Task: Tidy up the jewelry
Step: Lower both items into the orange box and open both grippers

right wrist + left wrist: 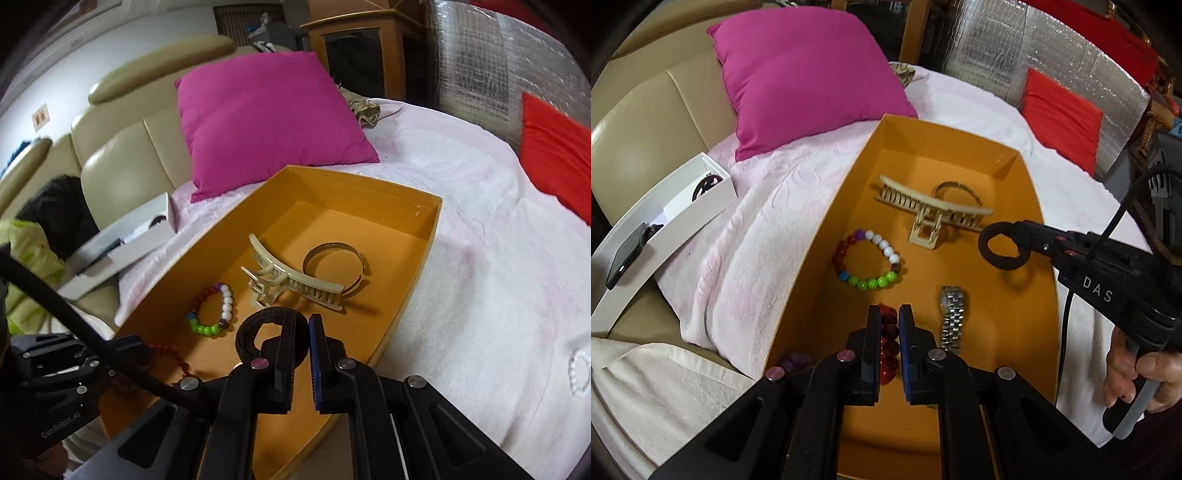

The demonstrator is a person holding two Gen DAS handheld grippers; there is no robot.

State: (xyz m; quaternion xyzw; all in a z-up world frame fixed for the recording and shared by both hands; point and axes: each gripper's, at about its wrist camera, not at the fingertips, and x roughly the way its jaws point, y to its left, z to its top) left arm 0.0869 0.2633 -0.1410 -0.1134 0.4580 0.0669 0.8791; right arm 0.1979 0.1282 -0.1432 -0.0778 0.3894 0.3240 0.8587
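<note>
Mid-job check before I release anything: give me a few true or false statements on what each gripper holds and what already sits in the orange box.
1. The left gripper is shut on the red bead bracelet. True.
2. The right gripper holds the silver watch. False: it grips the black hair tie; the silver watch lies on the floor of the orange box.
3. The cream hair claw rests partly over the gold bangle. True.
4. The multicolour bead bracelet lies outside the box on the blanket. False: it lies inside the box.
</note>
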